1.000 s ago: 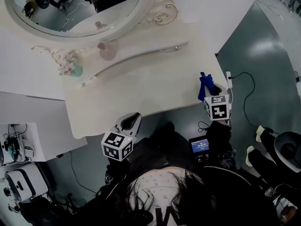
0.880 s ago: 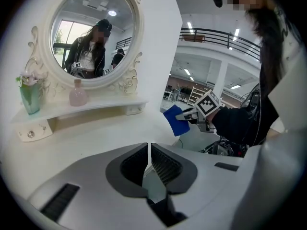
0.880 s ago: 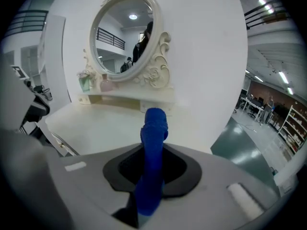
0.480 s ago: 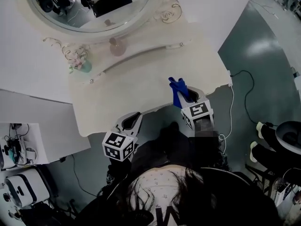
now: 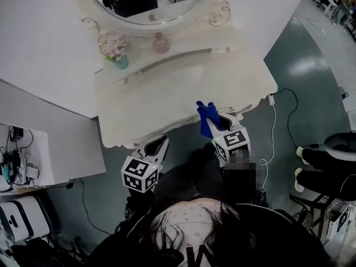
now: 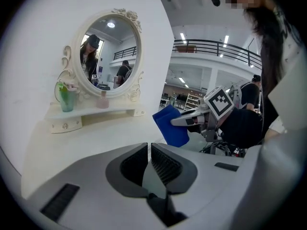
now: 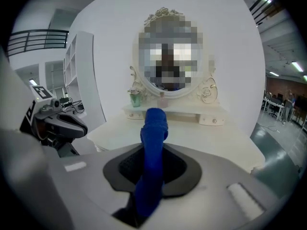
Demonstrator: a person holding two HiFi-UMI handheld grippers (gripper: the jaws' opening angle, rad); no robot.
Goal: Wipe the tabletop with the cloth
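Right gripper (image 5: 218,124) is clamped on the blue cloth (image 5: 204,114), held upright over the tabletop (image 5: 167,99) edge at 5 o'clock, probably ready for lowering. Left gripper (image 6: 149,159), jaws together and empty, hangs clear at 7 o'clock.

Grey left claw (image 5: 159,143), right claw (image 5: 219,120), black-and-white marker cubes (image 5: 138,174)

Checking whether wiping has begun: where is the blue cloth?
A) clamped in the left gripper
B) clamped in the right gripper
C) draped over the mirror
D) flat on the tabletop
B: the right gripper has its jaws shut on the blue cloth, which sticks up between them; the left gripper holds nothing.
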